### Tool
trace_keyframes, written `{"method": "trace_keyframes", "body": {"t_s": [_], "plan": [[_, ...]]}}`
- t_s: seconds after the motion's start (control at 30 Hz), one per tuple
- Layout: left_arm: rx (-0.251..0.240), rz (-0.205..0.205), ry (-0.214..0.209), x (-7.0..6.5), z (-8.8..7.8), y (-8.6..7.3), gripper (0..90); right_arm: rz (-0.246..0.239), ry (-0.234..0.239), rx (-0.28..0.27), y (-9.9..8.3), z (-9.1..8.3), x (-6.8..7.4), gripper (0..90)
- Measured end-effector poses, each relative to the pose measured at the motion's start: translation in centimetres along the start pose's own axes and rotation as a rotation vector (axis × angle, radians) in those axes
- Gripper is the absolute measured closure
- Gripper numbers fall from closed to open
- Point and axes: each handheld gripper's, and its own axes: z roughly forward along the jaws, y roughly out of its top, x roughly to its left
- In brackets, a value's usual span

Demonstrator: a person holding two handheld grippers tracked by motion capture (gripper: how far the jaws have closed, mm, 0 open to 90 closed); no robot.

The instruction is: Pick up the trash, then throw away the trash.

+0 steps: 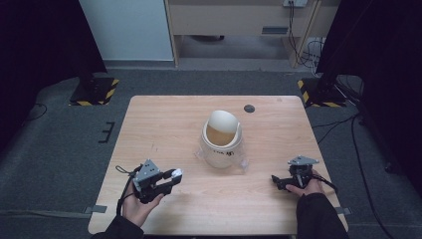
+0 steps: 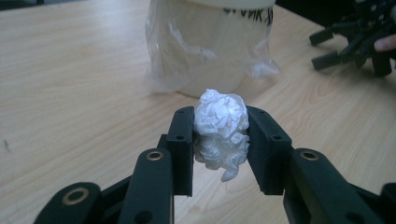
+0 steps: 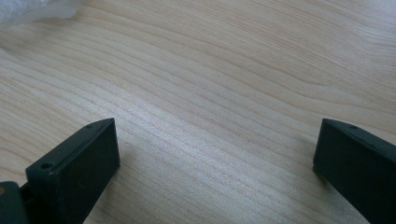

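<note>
1. High view. Wooden table, pale grain, with a small dark disc near its far edge. At centre stands a small white bin lined with a clear plastic bag; its swing lid is tipped back, leaving the mouth open. Left gripper sits near the front left, held in the person's left hand, jaws pointing toward the bin with something white between them. Right gripper rests low at the front right, well apart from the bin, apparently parked out of the way.

2. Left gripper view. Jaws closed on a crumpled paper ball, pinched from both sides across its middle, with a loose tail hanging below. The ball is clear of the table surface, in front of the bin, which stands straight ahead. Judged: the hold is aligned for carrying the ball up to the open mouth. The bag's slack bunches at the base. The other gripper shows at the upper right.

3. Right gripper view. Jaws spread wide, nothing between them, bare table beneath. A scrap of clear bag shows at the upper left corner.
</note>
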Motion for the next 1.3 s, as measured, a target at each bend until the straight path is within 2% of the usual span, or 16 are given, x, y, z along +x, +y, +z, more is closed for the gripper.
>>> {"method": "trace_keyframes", "body": {"t_s": [0.4, 0.7, 1.07, 1.3], "plan": [[-0.110, 0.005, -0.001, 0.2, -0.1, 2.6, 63.5, 0.002, 0.000, 0.001, 0.0, 0.0, 0.0, 0.6], [-0.148, -0.002, 0.000, 0.2, 0.7, 3.8, 63.6, -0.003, 0.001, 0.001, 0.0, 0.0, 0.0, 0.6], [-0.188, 0.015, 0.000, 0.3, 1.3, 5.5, 63.6, -0.001, 0.000, 0.000, 0.0, 0.0, 0.0, 0.6], [-0.219, 0.018, -0.015, -0.1, 2.0, 6.7, 63.6, -0.003, 0.001, 0.001, 0.0, 0.0, 0.0, 0.6]]}}
